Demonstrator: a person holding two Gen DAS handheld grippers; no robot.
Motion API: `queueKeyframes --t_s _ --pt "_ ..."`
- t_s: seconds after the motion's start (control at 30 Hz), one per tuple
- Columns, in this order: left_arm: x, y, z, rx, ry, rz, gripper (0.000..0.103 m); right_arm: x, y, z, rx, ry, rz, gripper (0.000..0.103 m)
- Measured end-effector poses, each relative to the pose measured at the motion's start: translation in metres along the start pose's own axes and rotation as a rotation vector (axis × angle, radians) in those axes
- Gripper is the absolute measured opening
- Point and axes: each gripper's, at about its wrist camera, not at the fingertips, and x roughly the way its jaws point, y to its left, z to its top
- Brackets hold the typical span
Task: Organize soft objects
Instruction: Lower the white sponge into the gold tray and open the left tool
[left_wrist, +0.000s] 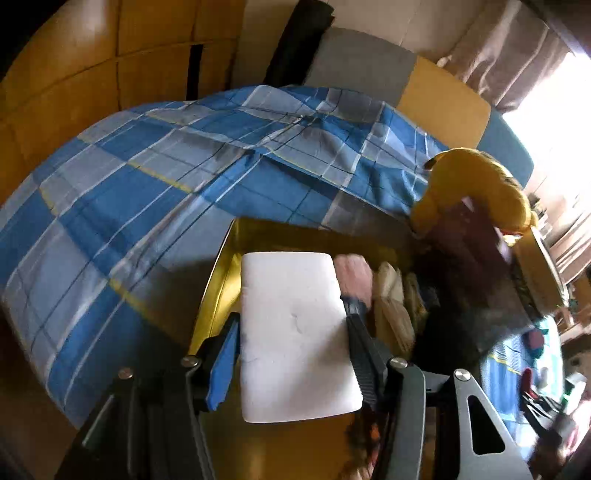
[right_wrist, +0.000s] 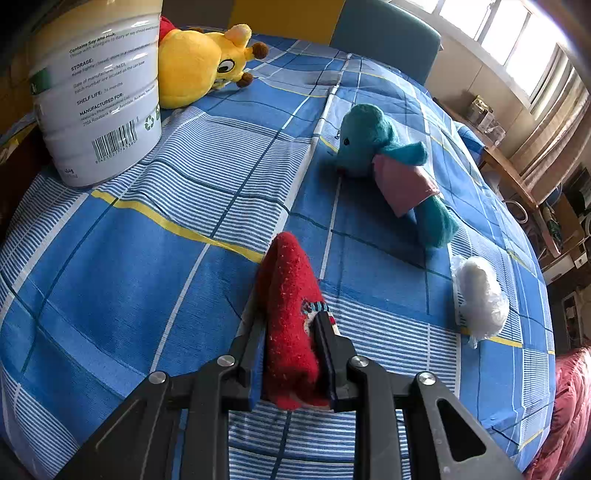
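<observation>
Both my cams sit right behind the fingers, tilted steeply down at the checked blue bedspread (right_wrist: 147, 277). Left one hangs close over a yellow bin (left_wrist: 221, 280) at the bedspread's edge. Right one looks across the bedspread toward the windows. Shared bits: the bedspread and the yellow giraffe plush (left_wrist: 476, 184).

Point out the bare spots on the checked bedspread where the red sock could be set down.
Free: the wide patch between the tin, yellow plush and red sock. Crowded: the right side, around the teal plush and white bundle.
</observation>
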Motion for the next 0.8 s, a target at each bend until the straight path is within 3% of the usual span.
queueKeyframes --t_s 0.23,0.33,0.53,0.8 --pt "0.056 0.000 0.029 0.026 0.044 0.095 0.061 0.000 0.000 0.000 0.002 0.001 0.001 0.025" --pt "0.064 0.002 0.033 0.023 0.042 0.134 0.068 0.000 0.000 0.000 0.002 0.001 0.000 0.025" --pt "0.039 -0.005 0.014 0.028 -0.017 0.136 0.073 0.000 0.001 0.000 -0.010 0.000 -0.009 0.025" --pt "-0.019 -0.035 -0.048 0.067 -0.100 0.109 0.073 0.000 0.004 -0.001 -0.021 0.000 -0.020 0.025"
